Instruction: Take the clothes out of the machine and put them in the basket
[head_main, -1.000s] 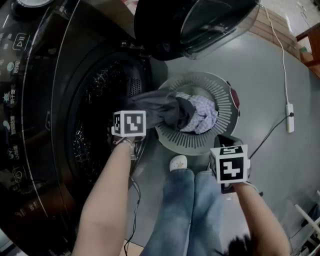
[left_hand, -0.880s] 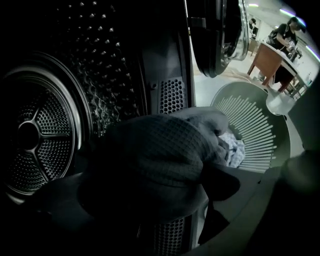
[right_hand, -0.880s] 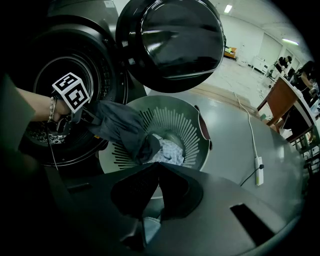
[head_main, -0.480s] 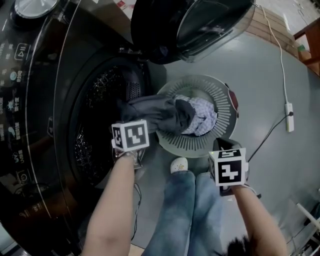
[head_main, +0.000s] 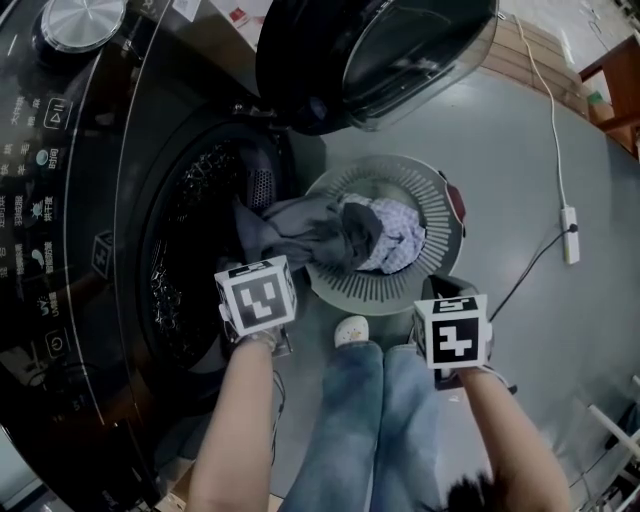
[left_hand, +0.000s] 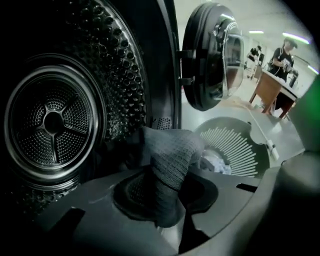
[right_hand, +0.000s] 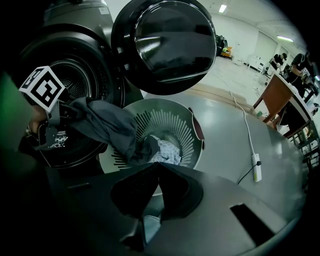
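Left gripper (left_hand: 167, 192) has pulled back from the drum mouth toward the person, jaws just closing and now pinching a fold of the dark grey garment (head_main: 300, 225). Garment stretches from the washer drum (head_main: 190, 260) over the rim of the grey basket (head_main: 440, 215), its end touching a patterned cloth (head_main: 400, 235) inside. Right gripper (right_hand: 156, 172) hangs near the basket, jaws pressed together, empty.

Head view dim overall. Ceiling strip lights (right_hand: 222, 8) throw glare on the door glass (head_main: 400, 50). Both gripper views bend strongly, with corners vignetted black. The drum interior (left_hand: 55, 122) seems underexposed.
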